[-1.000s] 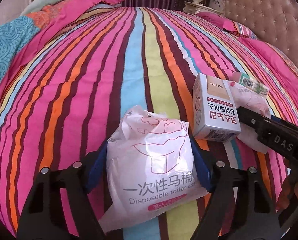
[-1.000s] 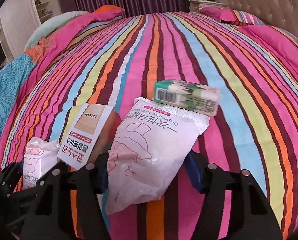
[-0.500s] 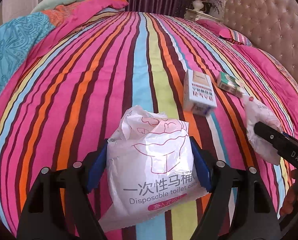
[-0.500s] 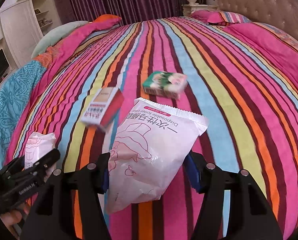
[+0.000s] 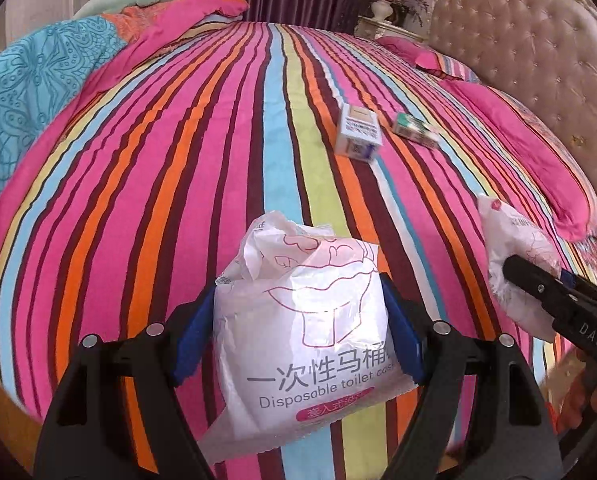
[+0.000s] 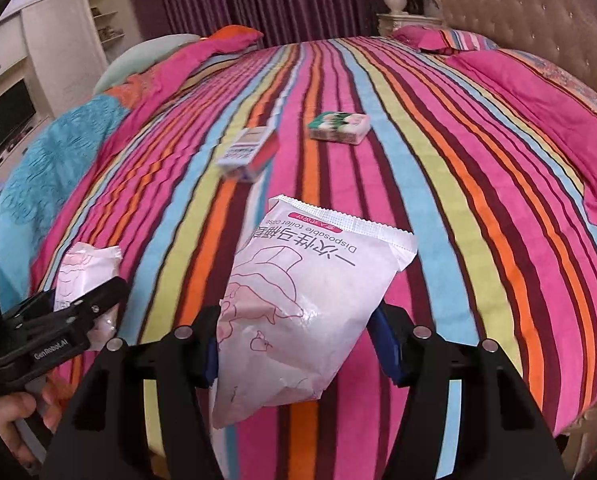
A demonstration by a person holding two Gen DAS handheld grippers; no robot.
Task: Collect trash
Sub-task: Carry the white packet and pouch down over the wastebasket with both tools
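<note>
Hanging above the striped bed (image 6: 478, 168): left packet (image 5: 302, 332) with torn end pointing away, lengthwise along the left claw (image 5: 298, 336) pinching it; right packet (image 6: 298, 304) with sealed end pointing away, pinched by the right claw (image 6: 294, 344). Lying beyond: white box (image 6: 248, 154), green box (image 6: 338, 128).

We see two boxes (image 5: 357, 136) (image 5: 414, 129) side by side far out on the bed (image 5: 178, 160), the pillows (image 5: 450, 62) beyond them.
</note>
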